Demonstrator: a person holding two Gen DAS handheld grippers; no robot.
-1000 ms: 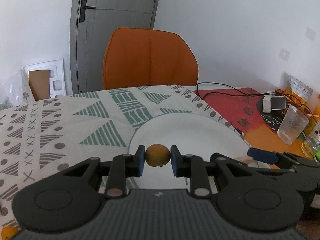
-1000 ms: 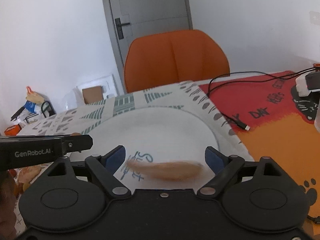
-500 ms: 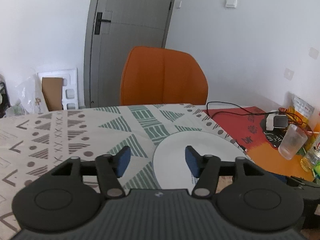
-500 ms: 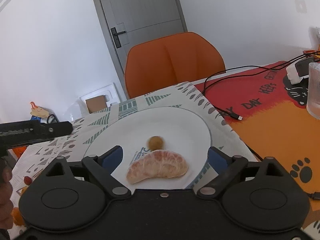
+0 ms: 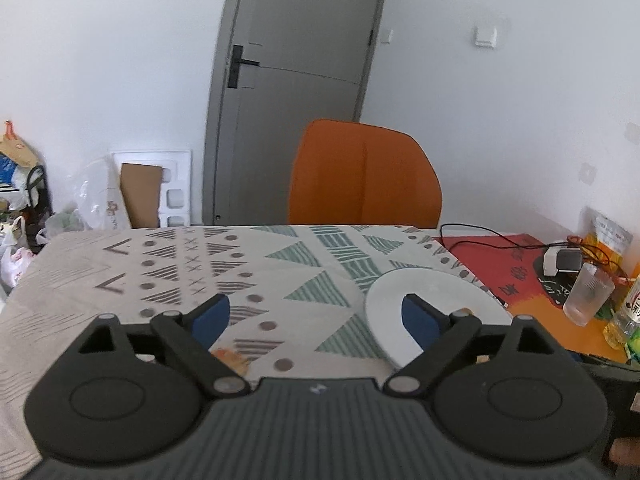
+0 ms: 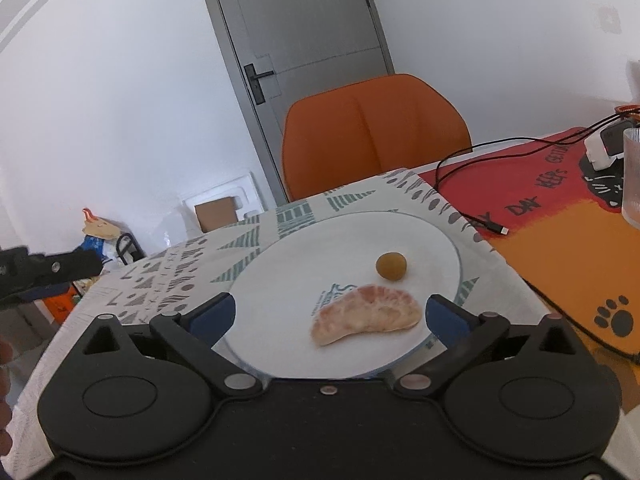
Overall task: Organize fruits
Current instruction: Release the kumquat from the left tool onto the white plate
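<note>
On the white plate (image 6: 280, 264) lie a small round yellow-brown fruit (image 6: 391, 266) and a peeled pink citrus segment (image 6: 368, 314). My right gripper (image 6: 330, 312) hovers over the plate's near edge. Its jaws are opening wide; the segment lies loose between the fingertips, untouched by the pads. My left gripper (image 5: 314, 312) is above the patterned tablecloth (image 5: 180, 264), left of the plate (image 5: 440, 292). Its jaws are also opening, with nothing between them. An orange scrap of fruit or peel (image 5: 232, 356) shows under its left finger.
An orange chair (image 5: 364, 176) stands behind the table. To the right, a red and orange mat (image 6: 560, 220) carries a black cable (image 6: 492, 228), a charger (image 5: 560, 260), a clear glass (image 5: 586, 298) and a bottle (image 5: 628, 316). Bags and boxes sit on the floor at left.
The left gripper let go of the small round fruit, opened and drew back up and to the left, off the plate. The right gripper widened and backed away, leaving the segment on the plate.
</note>
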